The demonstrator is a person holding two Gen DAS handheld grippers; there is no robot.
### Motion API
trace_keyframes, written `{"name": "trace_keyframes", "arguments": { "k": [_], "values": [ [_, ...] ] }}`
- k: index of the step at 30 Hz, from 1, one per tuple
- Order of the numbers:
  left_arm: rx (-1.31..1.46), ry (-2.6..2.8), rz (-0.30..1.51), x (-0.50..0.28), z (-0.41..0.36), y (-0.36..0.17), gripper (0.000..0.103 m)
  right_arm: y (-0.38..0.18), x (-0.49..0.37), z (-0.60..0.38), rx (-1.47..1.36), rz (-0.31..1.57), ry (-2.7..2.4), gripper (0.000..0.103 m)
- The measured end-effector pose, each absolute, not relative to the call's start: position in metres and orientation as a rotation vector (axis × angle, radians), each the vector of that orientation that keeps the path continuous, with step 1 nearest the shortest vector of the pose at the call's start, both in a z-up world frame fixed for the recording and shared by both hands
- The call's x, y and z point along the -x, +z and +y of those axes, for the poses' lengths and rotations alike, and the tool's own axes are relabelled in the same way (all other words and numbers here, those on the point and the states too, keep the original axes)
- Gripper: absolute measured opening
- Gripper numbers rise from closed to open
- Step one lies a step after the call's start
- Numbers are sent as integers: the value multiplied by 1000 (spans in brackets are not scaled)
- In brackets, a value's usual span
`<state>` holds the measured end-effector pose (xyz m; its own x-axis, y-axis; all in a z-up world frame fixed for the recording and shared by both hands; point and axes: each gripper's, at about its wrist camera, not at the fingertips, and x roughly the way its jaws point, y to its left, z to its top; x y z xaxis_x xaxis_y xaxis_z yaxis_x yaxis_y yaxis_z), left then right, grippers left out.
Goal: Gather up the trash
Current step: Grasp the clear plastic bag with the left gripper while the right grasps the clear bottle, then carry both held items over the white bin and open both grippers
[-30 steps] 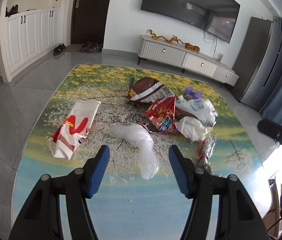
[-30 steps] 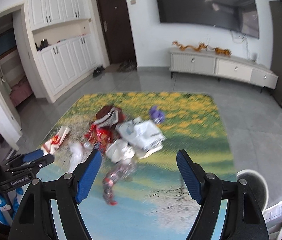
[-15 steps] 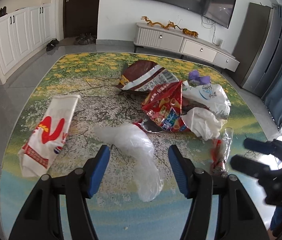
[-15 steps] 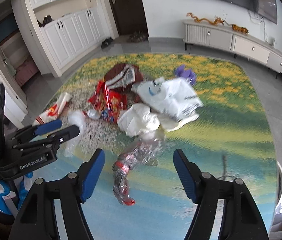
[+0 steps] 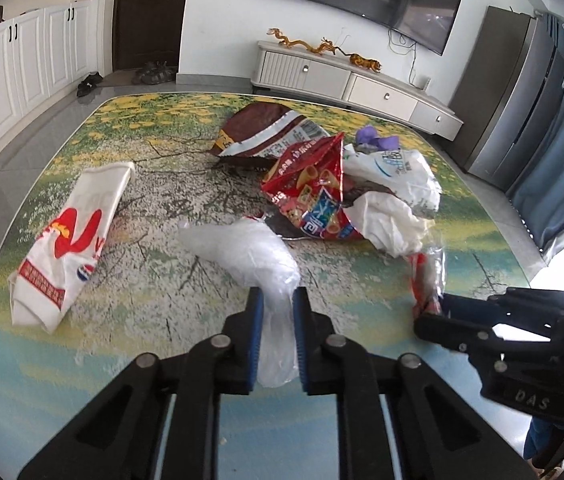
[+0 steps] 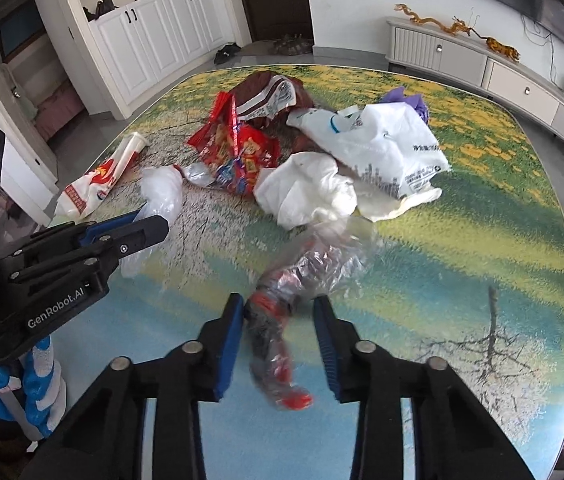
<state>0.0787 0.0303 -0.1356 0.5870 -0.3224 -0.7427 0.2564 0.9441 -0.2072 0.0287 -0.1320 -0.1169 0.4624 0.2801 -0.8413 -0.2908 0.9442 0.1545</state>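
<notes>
The clear plastic bag (image 5: 250, 256) on the mat (image 5: 82, 360) is pinched by the closing left gripper (image 5: 276, 316), so that it can be lifted. The crinkled wrapper (image 6: 278, 320) lies between the closing jaws of the right gripper (image 6: 278, 332), not yet squeezed. The other trash is piled behind.

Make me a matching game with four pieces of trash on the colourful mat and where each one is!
Things:
1. clear plastic bag
2. crinkly clear wrapper with red bits
3. red snack bag
4. white bag with red print

Places:
A. alone, off to the left in the left wrist view
B. between the closing jaws of the right gripper
C. in the middle pile, in front of the brown bag
D. between the closing jaws of the left gripper

Pairs: 1-D, 2-B, 3-C, 4-A
</notes>
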Motion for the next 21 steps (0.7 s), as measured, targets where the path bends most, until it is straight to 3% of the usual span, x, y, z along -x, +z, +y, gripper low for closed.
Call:
{"name": "trace_keyframes", "arguments": {
  "k": [4,21],
  "values": [
    [113,-359,877,-67,34,-132,10,-113,-22,-135,-1,1022,370,21],
    [163,-368,805,-31,38,-93,9,-70,11,-160,-31,876,429,21]
  ]
}}
